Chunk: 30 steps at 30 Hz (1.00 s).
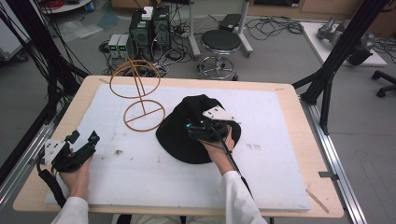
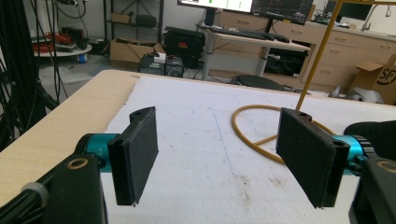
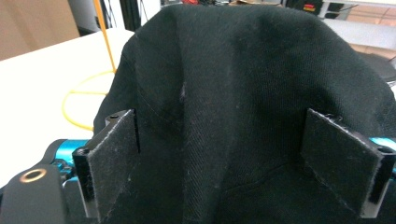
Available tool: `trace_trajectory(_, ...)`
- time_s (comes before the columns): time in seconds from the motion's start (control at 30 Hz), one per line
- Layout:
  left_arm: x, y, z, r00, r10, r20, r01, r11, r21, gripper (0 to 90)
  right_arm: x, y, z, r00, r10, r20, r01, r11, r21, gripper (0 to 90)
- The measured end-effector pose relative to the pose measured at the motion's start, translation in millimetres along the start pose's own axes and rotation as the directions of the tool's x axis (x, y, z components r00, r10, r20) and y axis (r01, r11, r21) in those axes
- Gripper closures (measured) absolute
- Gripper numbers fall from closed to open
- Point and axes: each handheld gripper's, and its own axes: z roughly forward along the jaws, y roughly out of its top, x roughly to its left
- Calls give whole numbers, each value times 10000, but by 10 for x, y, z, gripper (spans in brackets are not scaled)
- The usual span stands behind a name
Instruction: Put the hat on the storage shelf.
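A black fabric hat lies on the white foam mat near the table's middle. My right gripper hovers over the hat's near side, open, with jaws wide apart. In the right gripper view the hat rises between and beyond the two pads. A gold wire stand with a ring base and a hoop on top stands just left of the hat. My left gripper rests at the mat's left edge, open and empty; its view shows the stand's base ring ahead.
The mat covers a wooden table. Black frame struts rise at the right, cables hang at the left. Beyond the far edge stand a stool and computer boxes. Small dark stains mark the mat.
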Motion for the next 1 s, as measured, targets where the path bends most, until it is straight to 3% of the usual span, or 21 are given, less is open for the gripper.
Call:
trace_trajectory(0.17,-4,0,1,10000,-21,60,21,10000,-9,297,49,-17,18,9990,-182,407,181,9998,45,122)
trace_trajectory(0.3,-6,1,1,10000,-29,68,29,10000,-24,297,83,-35,42,9953,-592,763,579,9982,183,137)
trace_trajectory(0.43,-1,2,1,10000,-51,49,51,10000,-29,297,94,-38,43,9945,-560,888,543,9983,216,165)
trace_trajectory(0.53,1,1,2,10000,-64,44,65,10000,-32,298,101,-40,33,9909,-715,1136,674,9969,399,290)
trace_trajectory(0.57,1,0,2,10000,-68,45,68,10000,-33,297,106,-50,31,9941,-617,895,553,9958,726,418)
trace_trajectory(0.67,3,0,1,10000,-71,57,71,10000,-13,298,113,-68,43,9952,-456,868,371,9946,967,492)
trace_trajectory(0.7,3,-1,1,10000,-76,53,76,10000,-31,298,106,-71,46,9949,-285,970,196,9956,912,569)
trace_trajectory(0.73,3,-1,1,10000,-80,56,80,10000,-31,298,106,-71,46,9949,-285,970,196,9956,912,569)
trace_trajectory(0.77,6,-2,2,10000,-83,39,83,10000,-20,298,80,-64,39,9962,91,863,-159,9968,783,652)
trace_trajectory(0.8,6,-2,2,10000,-83,39,83,10000,-20,298,80,-64,39,9962,91,863,-159,9968,783,652)
trace_trajectory(0.87,7,-2,3,9999,-121,48,121,9999,-5,298,78,-55,23,9948,329,963,-393,9971,651,765)
trace_trajectory(1.0,6,-3,1,9999,-148,78,148,9999,-14,298,129,-62,23,9919,314,1230,-401,9969,683,856)
